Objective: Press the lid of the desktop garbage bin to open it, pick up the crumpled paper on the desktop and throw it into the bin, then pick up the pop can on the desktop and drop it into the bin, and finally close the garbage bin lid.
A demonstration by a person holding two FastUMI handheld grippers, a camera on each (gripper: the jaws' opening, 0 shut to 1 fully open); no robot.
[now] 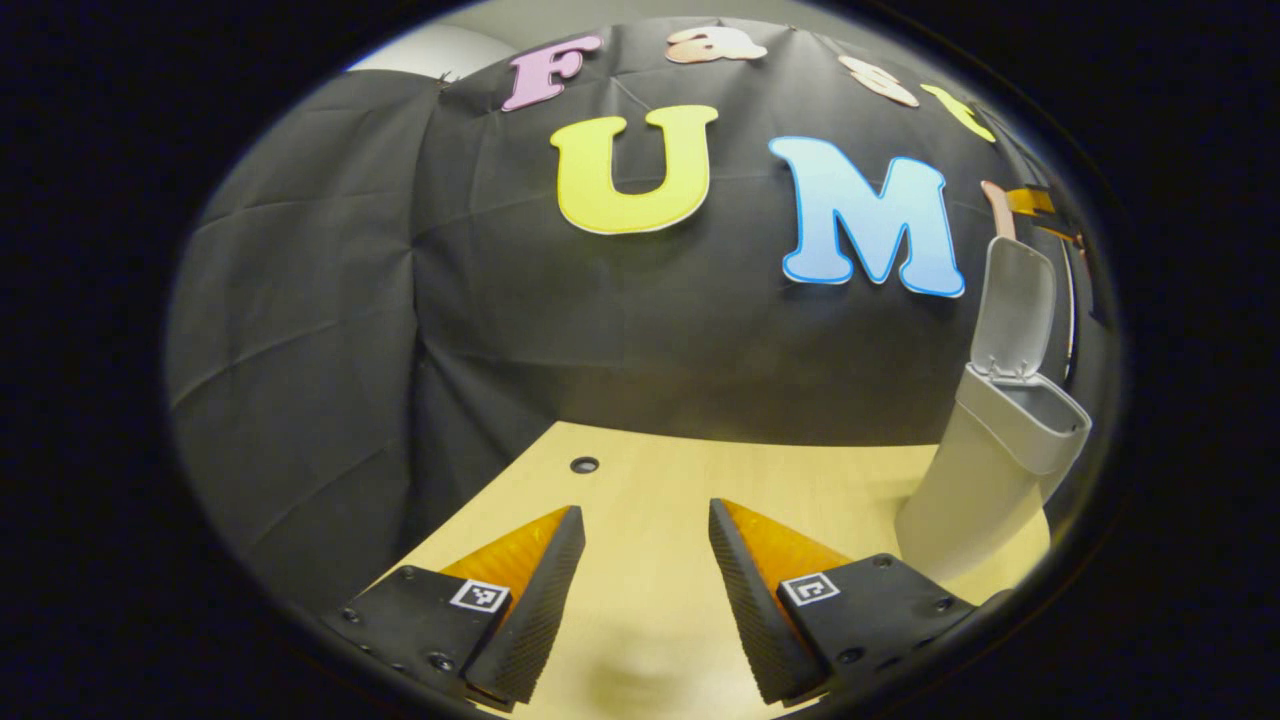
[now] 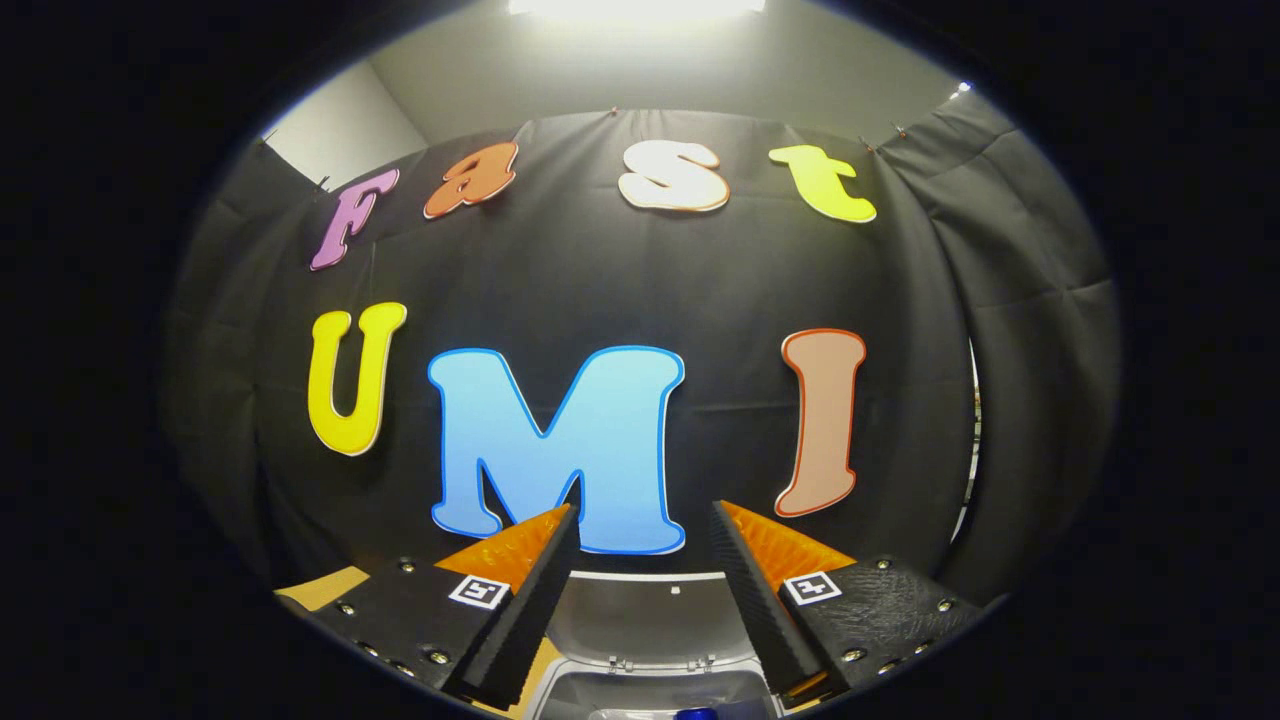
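In the left gripper view, the left gripper (image 1: 646,520) sits nearest, its two fingers spread apart with nothing between them, hovering low over the pale wooden counter (image 1: 660,600). A faint shadow lies on the counter just below the gap. Farther back on the counter, a small dark round hole (image 1: 584,464) shows near its back edge. Off to the right stands the desktop garbage bin (image 1: 975,480), a tall grey container resting on the counter, well apart from the left gripper. Its lid (image 1: 1012,310) is raised upright on the hinge at the back of the rim, leaving the mouth open. Behind it all hangs the black cloth wall (image 1: 330,330).

In the right gripper view, the right gripper (image 2: 645,525) also has its fingers apart and empty, held directly above the open bin (image 2: 655,690). Between and below the fingers the raised lid (image 2: 650,620) shows its inner face with two small hinges. At the bottom edge a small blue thing (image 2: 696,714) lies inside the bin; I cannot tell whether it is the pop can. A strip of counter (image 2: 320,588) shows at lower left
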